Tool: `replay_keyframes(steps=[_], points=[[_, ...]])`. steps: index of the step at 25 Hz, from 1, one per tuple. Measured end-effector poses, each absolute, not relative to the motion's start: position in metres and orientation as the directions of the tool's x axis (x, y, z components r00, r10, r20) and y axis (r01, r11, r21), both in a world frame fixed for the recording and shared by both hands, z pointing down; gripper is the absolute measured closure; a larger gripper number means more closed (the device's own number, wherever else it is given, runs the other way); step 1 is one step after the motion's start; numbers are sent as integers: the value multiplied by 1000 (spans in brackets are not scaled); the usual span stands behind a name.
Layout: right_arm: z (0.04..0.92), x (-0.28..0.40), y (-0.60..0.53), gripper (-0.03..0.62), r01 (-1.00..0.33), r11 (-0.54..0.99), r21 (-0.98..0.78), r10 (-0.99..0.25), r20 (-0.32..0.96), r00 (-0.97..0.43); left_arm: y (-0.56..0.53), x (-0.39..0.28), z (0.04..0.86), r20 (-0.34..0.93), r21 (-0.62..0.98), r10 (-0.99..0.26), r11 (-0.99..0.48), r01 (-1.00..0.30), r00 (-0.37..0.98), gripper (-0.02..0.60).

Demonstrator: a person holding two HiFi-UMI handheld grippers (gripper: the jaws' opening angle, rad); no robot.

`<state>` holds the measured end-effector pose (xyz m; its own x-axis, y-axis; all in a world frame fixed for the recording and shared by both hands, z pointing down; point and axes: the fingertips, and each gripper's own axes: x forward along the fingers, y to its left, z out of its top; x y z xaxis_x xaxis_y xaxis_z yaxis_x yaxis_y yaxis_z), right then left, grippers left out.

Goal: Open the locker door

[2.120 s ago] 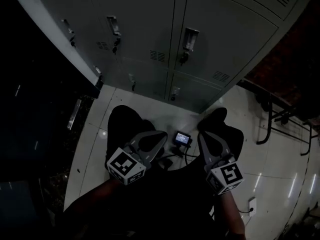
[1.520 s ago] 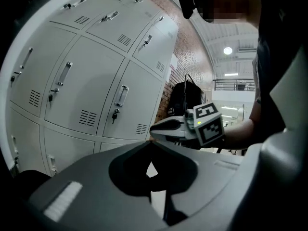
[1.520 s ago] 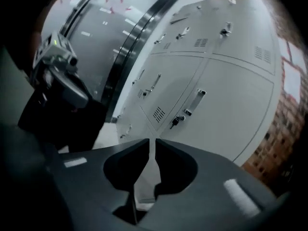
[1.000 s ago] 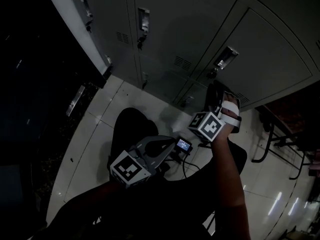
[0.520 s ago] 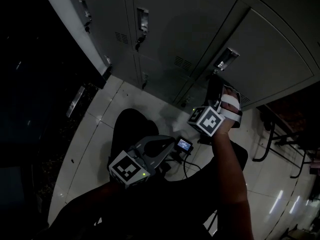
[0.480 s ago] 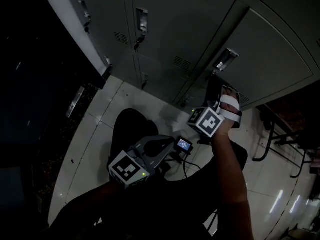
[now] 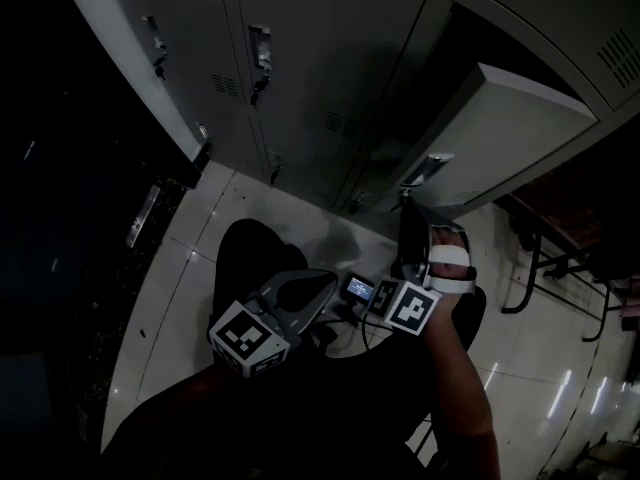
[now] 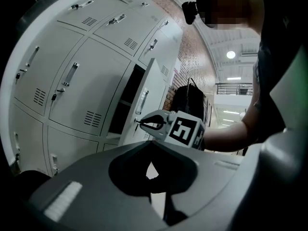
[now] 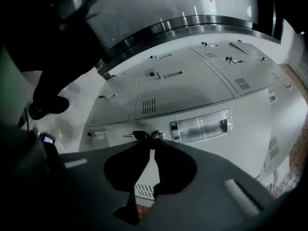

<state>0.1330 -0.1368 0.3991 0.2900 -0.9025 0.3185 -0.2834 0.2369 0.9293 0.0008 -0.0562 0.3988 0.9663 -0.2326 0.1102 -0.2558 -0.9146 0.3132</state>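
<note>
Lockers [image 7: 300,58]: grey bank standing on the tiled floor. The door [image 7: 510,118] at the bank's right end stands partly swung out, with dark interior showing beside it.

Right gripper [image 7: 406,208]: jaws clenched on the key [image 9: 148,135] just below the handle [image 9: 199,125].

Left gripper [image 8: 150,143]: jaws clenched on nothing, low over the lap.

Judgement: draw along the door's arc rather than straight back. Let the wrist turn with the hinge so the key neither twists nor slips free.

Around: a small screen [image 7: 360,288] on the floor by the feet. A metal frame [image 7: 530,258] stands to the right and may crowd the wider swing.
</note>
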Motion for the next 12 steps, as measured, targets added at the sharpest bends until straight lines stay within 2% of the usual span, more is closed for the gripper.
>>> replay_keyframes(steps=[12], points=[[401, 155, -43, 562, -319, 278, 906, -863, 381, 331, -37, 9, 393, 120, 285, -208, -930, -234, 971, 569]])
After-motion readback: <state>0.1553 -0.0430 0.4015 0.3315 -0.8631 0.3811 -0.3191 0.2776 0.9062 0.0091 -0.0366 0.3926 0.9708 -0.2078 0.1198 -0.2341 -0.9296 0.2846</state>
